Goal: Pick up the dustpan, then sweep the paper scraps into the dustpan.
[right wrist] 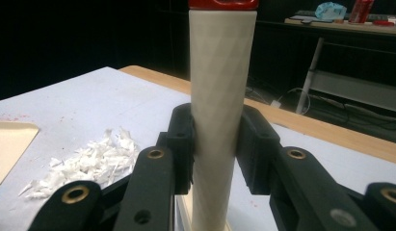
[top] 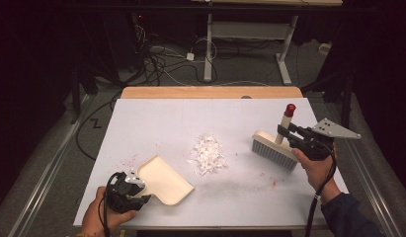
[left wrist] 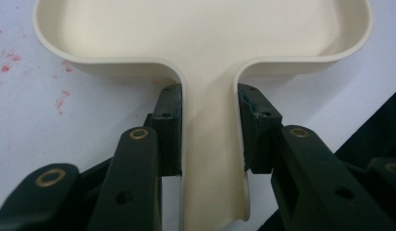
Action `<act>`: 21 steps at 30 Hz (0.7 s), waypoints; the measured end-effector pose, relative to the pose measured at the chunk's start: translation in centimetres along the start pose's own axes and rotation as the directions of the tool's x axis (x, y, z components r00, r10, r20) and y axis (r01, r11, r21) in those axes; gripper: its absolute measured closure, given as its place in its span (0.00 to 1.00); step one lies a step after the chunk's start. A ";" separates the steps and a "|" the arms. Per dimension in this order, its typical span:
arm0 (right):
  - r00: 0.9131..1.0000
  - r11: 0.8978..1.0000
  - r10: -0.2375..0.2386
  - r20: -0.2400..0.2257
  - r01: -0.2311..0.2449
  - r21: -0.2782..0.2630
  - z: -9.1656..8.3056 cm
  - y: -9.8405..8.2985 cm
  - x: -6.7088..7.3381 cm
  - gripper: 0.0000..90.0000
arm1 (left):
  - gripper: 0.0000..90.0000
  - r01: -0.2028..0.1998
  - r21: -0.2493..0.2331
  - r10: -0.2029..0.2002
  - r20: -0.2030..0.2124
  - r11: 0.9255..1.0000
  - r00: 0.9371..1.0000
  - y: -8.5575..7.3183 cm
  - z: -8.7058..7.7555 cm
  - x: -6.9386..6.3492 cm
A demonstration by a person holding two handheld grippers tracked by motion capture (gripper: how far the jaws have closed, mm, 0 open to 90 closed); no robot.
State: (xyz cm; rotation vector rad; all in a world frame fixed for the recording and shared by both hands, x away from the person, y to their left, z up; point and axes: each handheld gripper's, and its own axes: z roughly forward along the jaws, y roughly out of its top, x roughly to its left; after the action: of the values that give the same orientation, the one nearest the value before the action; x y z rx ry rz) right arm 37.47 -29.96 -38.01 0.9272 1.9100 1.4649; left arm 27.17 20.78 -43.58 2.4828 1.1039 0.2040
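Gripping the dustpan (top: 163,180) handle, left gripper (top: 127,191) jaws clamped, pan just left of paper scraps (top: 208,154) on desk (top: 141,118); right gripper (top: 289,133) jaws clenched on brush (top: 274,150) handle, bristles probably touching desk, right of scraps

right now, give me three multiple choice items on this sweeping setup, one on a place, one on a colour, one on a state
1. Where does the pile of white scraps lie on the table?
A. between the dustpan and the brush
B. inside the dustpan
C. right of the brush

2. What colour is the cap on the brush handle's end?
A. blue
B. red
C. green

3. What is the left tool doing?
A. hanging open above the table
B. clamped on the dustpan's handle
C. holding the brush

Answers:
1 A, the high view shows the scraps in the middle, dustpan to their left, brush to their right.
2 B, a red tip tops the pale handle.
3 B, in the left gripper view both pads press the cream handle's sides.
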 end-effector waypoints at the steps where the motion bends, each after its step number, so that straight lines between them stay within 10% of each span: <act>1: 1.000 1.000 -0.011 -0.001 0.011 -0.002 0.3 0.0 0.0 0.78 | 0.70 -0.002 0.000 0.002 0.003 1.000 1.000 0.1 0.1 -0.1; 13: 0.998 1.000 -0.021 -0.056 0.021 0.007 5.1 1.8 1.1 0.78 | 0.70 -0.019 0.005 0.019 0.003 1.000 1.000 0.4 0.4 -0.5; 21: 0.997 0.999 -0.051 -0.057 0.050 -0.017 11.7 4.2 2.6 0.78 | 0.70 -0.039 0.023 0.039 0.009 0.999 0.999 0.7 0.9 -0.6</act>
State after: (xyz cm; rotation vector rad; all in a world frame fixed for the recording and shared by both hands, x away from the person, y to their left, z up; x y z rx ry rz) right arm 45.71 -20.38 -36.89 0.8324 1.9456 1.4902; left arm 27.45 19.62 -44.07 2.5248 1.0606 0.1933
